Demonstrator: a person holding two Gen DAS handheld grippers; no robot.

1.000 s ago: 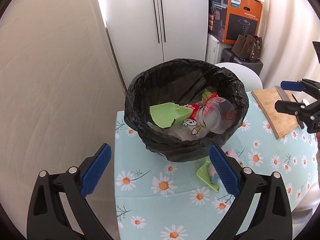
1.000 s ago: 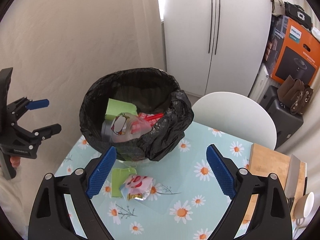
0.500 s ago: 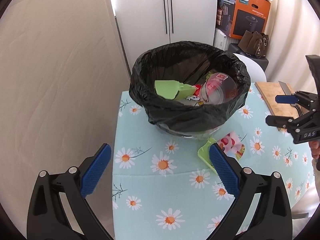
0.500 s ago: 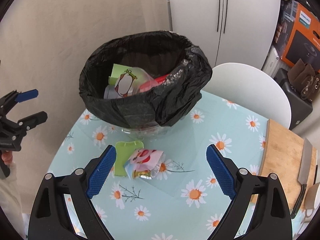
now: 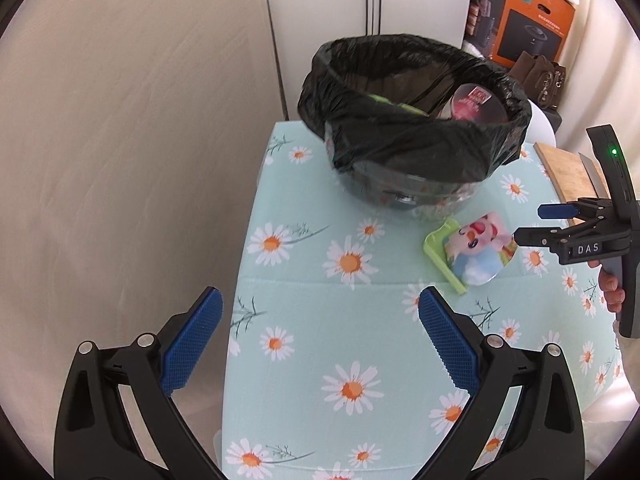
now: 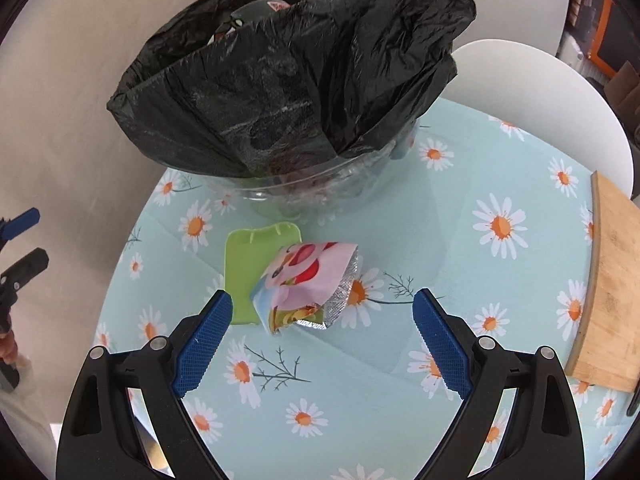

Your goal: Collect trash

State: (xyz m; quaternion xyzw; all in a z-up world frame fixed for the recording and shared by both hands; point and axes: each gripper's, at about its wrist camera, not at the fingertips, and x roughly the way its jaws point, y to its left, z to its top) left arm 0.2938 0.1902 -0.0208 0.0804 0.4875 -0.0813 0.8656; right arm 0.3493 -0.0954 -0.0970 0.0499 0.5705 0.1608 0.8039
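Note:
A crumpled cartoon snack wrapper [image 6: 306, 286] lies on a flat green plastic piece [image 6: 250, 272] on the daisy tablecloth, just in front of the bin. The bin is a clear bowl lined with a black bag [image 6: 296, 80] holding trash. My right gripper [image 6: 322, 342] is open and empty, low over the table, with the wrapper between and just ahead of its fingertips. In the left wrist view the wrapper [image 5: 478, 252] and the bin [image 5: 412, 120] show, with the right gripper [image 5: 534, 224] beside the wrapper. My left gripper [image 5: 320, 344] is open and empty, over the table's left front edge.
A wooden cutting board [image 6: 608, 284] with a knife lies at the right of the table. A white chair [image 6: 532, 92] stands behind the table. A curtain hangs to the left, past the table edge [image 5: 246, 264]. A white cabinet and boxes are behind the bin.
Both grippers have dropped and pulled back from the bin. The right gripper has come down close to the wrapper. Both stay open.

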